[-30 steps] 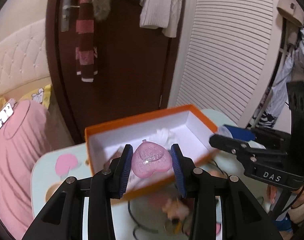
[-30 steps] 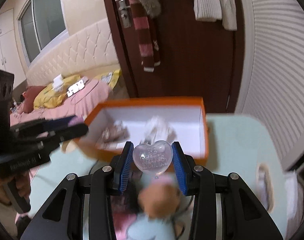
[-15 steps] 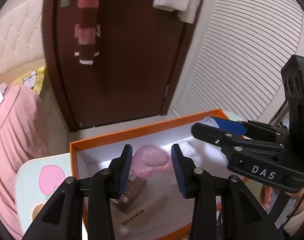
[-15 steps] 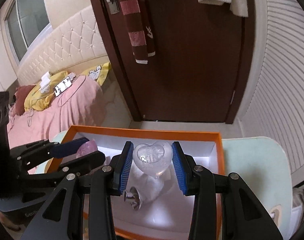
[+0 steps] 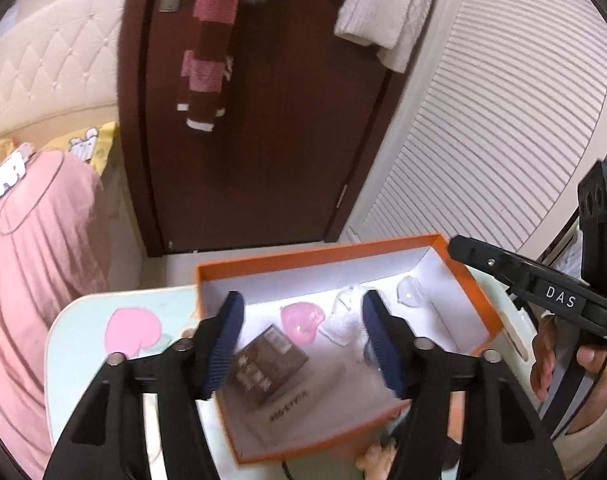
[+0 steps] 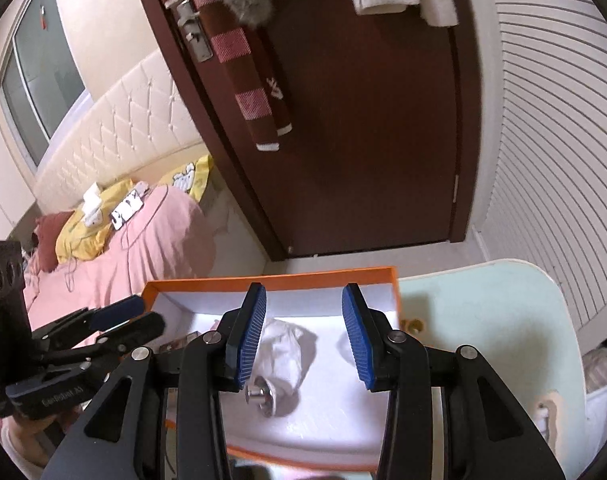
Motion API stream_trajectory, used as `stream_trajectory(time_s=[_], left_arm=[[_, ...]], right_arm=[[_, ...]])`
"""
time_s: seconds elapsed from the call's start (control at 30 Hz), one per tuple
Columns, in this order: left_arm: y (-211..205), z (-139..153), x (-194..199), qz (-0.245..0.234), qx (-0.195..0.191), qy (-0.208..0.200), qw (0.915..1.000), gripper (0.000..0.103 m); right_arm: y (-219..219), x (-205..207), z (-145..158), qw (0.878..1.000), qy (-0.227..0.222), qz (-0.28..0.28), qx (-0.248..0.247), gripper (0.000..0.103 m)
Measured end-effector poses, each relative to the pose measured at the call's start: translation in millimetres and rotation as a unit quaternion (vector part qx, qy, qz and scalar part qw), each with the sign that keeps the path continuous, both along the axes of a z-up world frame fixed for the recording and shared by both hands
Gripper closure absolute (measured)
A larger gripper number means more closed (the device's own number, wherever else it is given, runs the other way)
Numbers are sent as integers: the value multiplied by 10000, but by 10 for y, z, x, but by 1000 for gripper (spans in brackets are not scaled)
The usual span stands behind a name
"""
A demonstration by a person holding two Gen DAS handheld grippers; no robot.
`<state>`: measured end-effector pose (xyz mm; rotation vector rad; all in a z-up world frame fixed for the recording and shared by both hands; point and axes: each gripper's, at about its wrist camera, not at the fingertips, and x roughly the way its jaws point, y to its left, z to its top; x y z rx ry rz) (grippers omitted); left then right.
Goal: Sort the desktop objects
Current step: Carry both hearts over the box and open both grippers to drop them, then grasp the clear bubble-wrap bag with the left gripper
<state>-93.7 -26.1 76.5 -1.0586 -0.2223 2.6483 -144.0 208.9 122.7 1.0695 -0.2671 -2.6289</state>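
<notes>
Orange box [image 5: 323, 254], white inside, sits on pale green table [image 5: 75, 340] w/ pink heart print, in front of dark brown door [image 5: 287, 120]. Contents, left wrist view: pink heart [image 5: 301, 322] lying on box floor near middle; brown packet [image 5: 269, 364] just beside it, toward the near-left corner; crumpled white wrap [image 5: 345, 320] to the heart's right; clear heart [image 5: 409, 290] by the far-right corner, apart from the rest. Right wrist view adds a small metal knob [image 6: 259, 392] touching the white wrap [image 6: 285, 352]. Left gripper [image 5: 301, 344]: over the box, jaws opening, nothing between pads (pink heart lies on the floor beyond them, released). Right gripper [image 6: 303, 332]: also over the box [image 6: 271, 280], blue pads apart w/ a clear gap, nothing gripped; the wrap lies below its left pad. Each gripper shows in the other's view: right one at the right edge of left wrist view, fingers of the person's hand [image 5: 563, 364] round its handle; left one at lower left of right wrist view. Surroundings: striped scarf [image 5: 205, 60] and white knit [image 5: 387, 12] hung on door, slatted panel [image 5: 503, 140] at right, pink bedding [image 6: 143, 236] at left.
</notes>
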Motion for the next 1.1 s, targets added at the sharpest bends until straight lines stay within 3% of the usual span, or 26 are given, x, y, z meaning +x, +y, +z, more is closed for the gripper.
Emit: stream_trajectory(time_s=[0.17,0.4,0.6,0.83,0.93,1.0,1.07,1.1], left_arm=[[9,2,381,9,-34,-43,10000,30],[238,-245,875,-166,-380,-321,9986,22],[312,-401,1171,-212,-488,-498,9973,20],[351,-676,1367,-166,-695,-852,9938,20],[343,-725,1386,-55,-970,-781,9922,13],[329,-749,1377,0,-1061,-767,9914,7],[334,-766,1371,11,-1163,-761,9903,2],[348,-775,1372,-2,-1237,-752,9895,2]], right_arm=[[27,352,28,9994,107,-2,343,61],[-113,1034,-251,9950,107,195,973,61],[-124,1448,-435,9939,25,181,1086,61],[-95,1574,-729,9920,-461,105,1166,61],[-37,1558,-774,9917,-499,-54,1180,60],[-18,1559,-786,9916,-483,-118,1194,55],[-19,1564,-799,9918,-462,-125,1186,36],[-27,1572,-801,9918,-444,-118,1195,35]])
